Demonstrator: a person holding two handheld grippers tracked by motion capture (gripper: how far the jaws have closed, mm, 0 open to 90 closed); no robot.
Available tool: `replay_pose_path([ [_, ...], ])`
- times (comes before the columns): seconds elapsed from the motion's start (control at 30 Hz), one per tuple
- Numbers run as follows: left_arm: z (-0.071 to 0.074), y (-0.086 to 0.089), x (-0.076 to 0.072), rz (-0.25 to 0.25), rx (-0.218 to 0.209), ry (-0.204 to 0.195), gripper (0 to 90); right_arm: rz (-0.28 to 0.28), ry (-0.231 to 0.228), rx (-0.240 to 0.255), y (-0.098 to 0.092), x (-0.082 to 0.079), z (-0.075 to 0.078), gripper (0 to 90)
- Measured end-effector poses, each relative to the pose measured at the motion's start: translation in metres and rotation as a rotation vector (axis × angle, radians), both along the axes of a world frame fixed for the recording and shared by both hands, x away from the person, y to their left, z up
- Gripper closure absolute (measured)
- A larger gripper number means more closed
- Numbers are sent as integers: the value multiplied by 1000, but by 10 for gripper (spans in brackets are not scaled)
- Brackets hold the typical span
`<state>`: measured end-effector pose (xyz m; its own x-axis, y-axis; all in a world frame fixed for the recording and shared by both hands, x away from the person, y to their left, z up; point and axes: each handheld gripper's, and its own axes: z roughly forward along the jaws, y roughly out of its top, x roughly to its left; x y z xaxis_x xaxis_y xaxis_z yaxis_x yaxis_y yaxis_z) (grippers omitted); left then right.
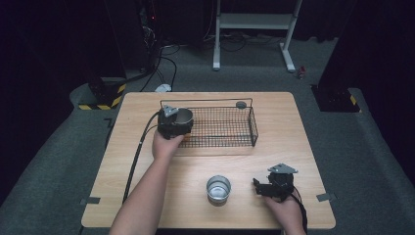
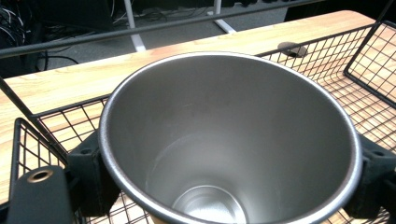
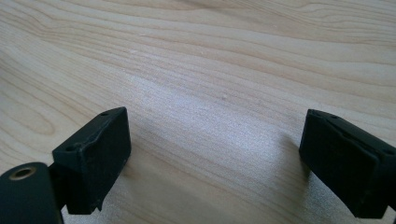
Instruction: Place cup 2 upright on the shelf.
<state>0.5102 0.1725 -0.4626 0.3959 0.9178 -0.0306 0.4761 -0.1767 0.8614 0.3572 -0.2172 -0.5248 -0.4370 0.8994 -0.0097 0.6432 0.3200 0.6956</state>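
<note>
Steel tumbler (image 2: 229, 140), round, brushed metal, mouth up, clamped in left gripper (image 1: 174, 122) over the near-left corner of the black wire basket (image 1: 230, 128). Seen from left gripper view: black pads (image 2: 88, 172) pressed on the cup wall at roughly 9 and 3 o'clock, just under the rim, basket mesh visible beneath and around. Cannot tell whether cup base rests on the mesh or hangs above it. Seen from high view: held cup sits at about 10 o'clock from table centre, left hand (image 1: 165, 145) behind the gripper, black cable (image 1: 137, 156) trailing back toward the near-left table edge.

Second steel cup (image 1: 218, 189), same round metal type, standing upright on the light wooden table (image 1: 303, 147) at about 6 o'clock, free of both tools.

Right gripper (image 1: 259, 186) at about 4 o'clock, just beside that second cup and apart from it, held low by right hand (image 1: 286, 208), grey three-cornered plate on top. Right gripper view: jaws spread wide, nothing between them, bare wood grain underneath; fingertips (image 3: 93, 158) close to the surface, contact not clear.

Small dark round disc (image 1: 241, 104) at the basket's far rim, about 12 o'clock.
</note>
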Motion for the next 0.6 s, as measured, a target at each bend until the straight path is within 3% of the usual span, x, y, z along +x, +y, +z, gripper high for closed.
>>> replay_pose_path([
  [0.6,-4,1,1,9,30,21,134,0,0,0,0,0,0,88],
])
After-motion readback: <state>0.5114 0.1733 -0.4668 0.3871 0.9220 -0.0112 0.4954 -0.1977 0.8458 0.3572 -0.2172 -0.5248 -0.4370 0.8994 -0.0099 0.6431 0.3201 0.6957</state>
